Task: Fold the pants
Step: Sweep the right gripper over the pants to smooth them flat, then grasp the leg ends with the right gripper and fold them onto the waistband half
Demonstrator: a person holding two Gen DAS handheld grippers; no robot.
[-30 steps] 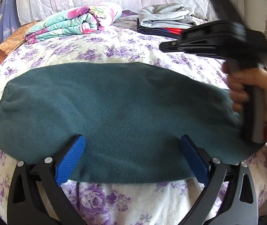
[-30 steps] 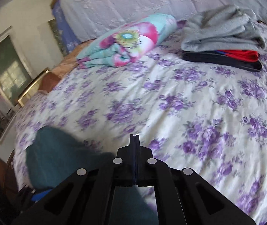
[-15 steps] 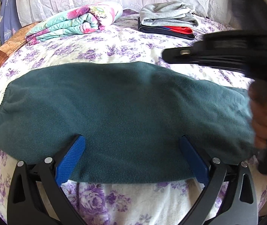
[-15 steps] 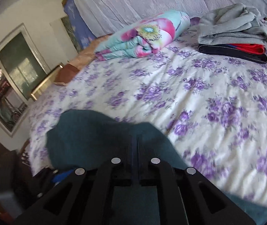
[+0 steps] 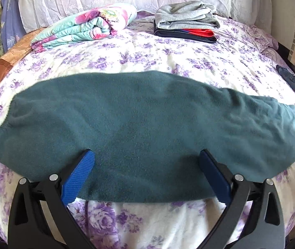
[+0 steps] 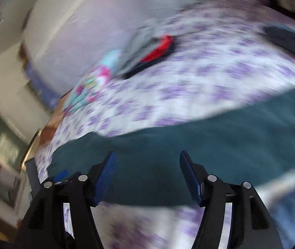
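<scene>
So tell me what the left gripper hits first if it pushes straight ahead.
The left gripper, jaws open, points at the green pants lying flat on the floral bedspread. It would likely meet the pants' near part first; how high it hovers above the fabric is unclear.

pants (image 5: 147,122) — dark teal fleece | folded lengthwise into one long band | lying flat across the bed's near side | cuff end at left, rumpled at right | right-wrist view blurred

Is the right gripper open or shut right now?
Open. In the right wrist view, the right gripper has its blue-padded fingers spread wide over the green pants, gripping nothing.
</scene>
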